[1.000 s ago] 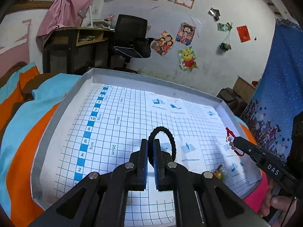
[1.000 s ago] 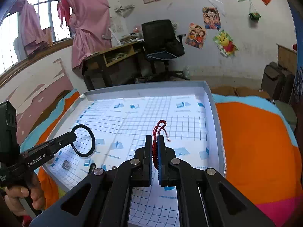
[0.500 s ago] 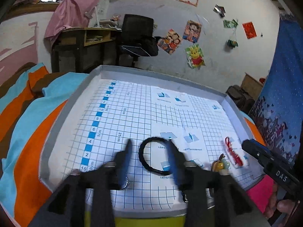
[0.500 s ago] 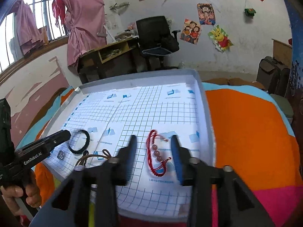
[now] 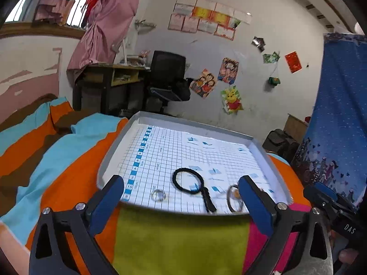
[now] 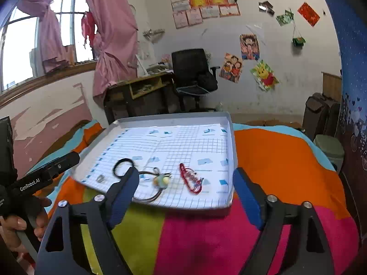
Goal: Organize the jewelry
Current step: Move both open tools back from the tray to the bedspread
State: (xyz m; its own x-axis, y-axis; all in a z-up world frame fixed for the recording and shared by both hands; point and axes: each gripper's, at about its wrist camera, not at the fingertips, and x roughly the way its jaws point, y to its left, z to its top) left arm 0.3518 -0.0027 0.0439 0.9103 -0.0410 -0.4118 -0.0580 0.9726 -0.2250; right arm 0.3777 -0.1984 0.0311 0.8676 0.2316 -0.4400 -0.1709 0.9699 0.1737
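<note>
A grey tray lined with gridded paper lies on the bed. On it lie a black braided bracelet, a silver ring, and a thin bangle with a yellow-green charm. A red beaded bracelet lies near the tray's right side. My left gripper is open and empty, held back over the tray's near edge. My right gripper is open and empty, also back from the tray. The left gripper also shows in the right wrist view.
The tray rests on a striped orange, blue, pink and green blanket. A desk and black office chair stand by the far wall. A blue curtain hangs at the right.
Both grippers let go of their bracelets, opened wide and drew back from the tray. The black bracelet and the red bracelet now lie on the paper.
</note>
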